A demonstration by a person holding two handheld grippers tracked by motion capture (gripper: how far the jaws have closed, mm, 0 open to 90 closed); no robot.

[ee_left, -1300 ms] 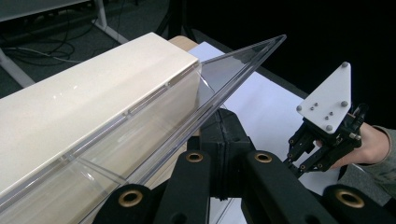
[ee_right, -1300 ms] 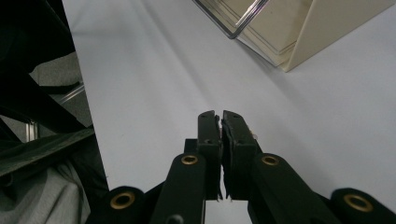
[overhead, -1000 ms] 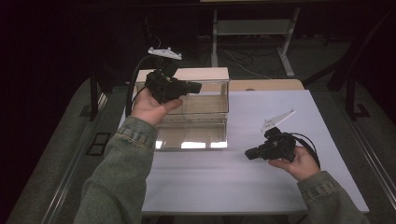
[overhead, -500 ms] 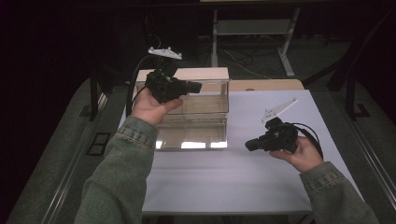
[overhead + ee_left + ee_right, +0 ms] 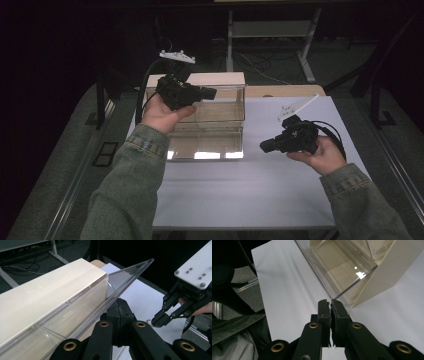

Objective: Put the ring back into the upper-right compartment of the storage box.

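A clear plastic box (image 5: 215, 127) with a cream back panel (image 5: 50, 295) stands at the back left of the white table sheet (image 5: 240, 195). My left gripper (image 5: 212, 92) hovers over the box's left rear part, pointing right, its jaws shut and empty. In the left gripper view the shut jaws (image 5: 121, 306) lie just behind the box's slanting clear edge. My right gripper (image 5: 263, 146) is held above the sheet to the right of the box, pointing left at it, jaws shut with nothing between them. In the right gripper view its tips (image 5: 330, 302) aim at the box's near corner (image 5: 342, 262).
A strip of wooden tabletop (image 5: 290, 90) shows behind the sheet. Beyond stands another table's metal frame (image 5: 270, 30), with cables on the dark floor. Metal rails run along both sides of the table. In the left gripper view the right gripper (image 5: 157, 322) hangs farther off.
The right hand has lifted its gripper up off the sheet and a little toward the back. The left hand and the box stay as they were.
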